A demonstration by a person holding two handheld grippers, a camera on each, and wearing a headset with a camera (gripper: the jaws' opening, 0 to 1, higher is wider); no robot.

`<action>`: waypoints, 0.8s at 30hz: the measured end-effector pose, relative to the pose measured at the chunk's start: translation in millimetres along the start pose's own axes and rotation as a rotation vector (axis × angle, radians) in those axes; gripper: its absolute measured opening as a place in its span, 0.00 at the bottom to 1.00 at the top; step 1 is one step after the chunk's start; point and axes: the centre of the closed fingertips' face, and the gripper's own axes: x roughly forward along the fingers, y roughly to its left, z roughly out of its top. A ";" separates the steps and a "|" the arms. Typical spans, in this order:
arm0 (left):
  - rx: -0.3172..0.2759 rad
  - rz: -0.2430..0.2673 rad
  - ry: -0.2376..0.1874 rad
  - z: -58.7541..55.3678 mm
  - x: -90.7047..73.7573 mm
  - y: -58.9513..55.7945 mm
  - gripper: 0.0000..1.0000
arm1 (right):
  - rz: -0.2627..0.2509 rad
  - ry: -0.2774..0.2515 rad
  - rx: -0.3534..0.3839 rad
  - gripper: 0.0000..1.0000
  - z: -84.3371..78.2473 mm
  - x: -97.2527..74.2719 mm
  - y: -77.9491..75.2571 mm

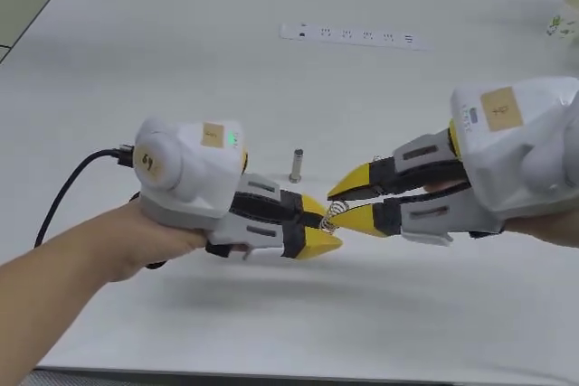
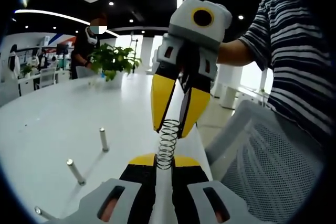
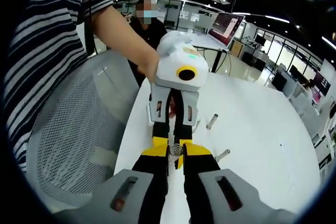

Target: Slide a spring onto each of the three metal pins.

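The left hand-held gripper (image 2: 163,162) pinches one end of the spring (image 2: 168,142) above the counter (image 1: 271,332), the right hand-held gripper (image 2: 171,130) parted round the other; we judge it light, bendy, apt to flick away, best held near an end.

The spring (image 2: 168,144) is bright coiled wire, the pin (image 1: 296,165) dull metal, the table (image 1: 181,70) smooth matt white, the chair back (image 2: 273,171) mesh cloth.
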 end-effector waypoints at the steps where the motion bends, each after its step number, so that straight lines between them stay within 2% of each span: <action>1: 0.000 0.000 0.000 0.1 0.1 -0.1 0.02 | -0.005 -0.008 0.003 0.07 0.2 0.6 -1.0; 3: 0.007 0.001 0.005 -0.1 0.3 -0.1 0.02 | -0.011 -0.009 0.001 0.07 0.2 1.5 -2.1; 7: 0.002 0.003 -0.004 2.3 -0.1 0.4 0.02 | -0.038 -0.050 0.021 0.07 3.6 1.7 -4.3; 17: 0.019 0.011 0.008 1.2 -1.9 2.0 0.02 | -0.051 -0.041 -0.011 0.07 5.4 2.3 -2.2; 24: 0.007 0.010 0.017 0.0 -3.2 0.7 0.03 | -0.039 -0.006 -0.061 0.07 6.1 4.4 -0.7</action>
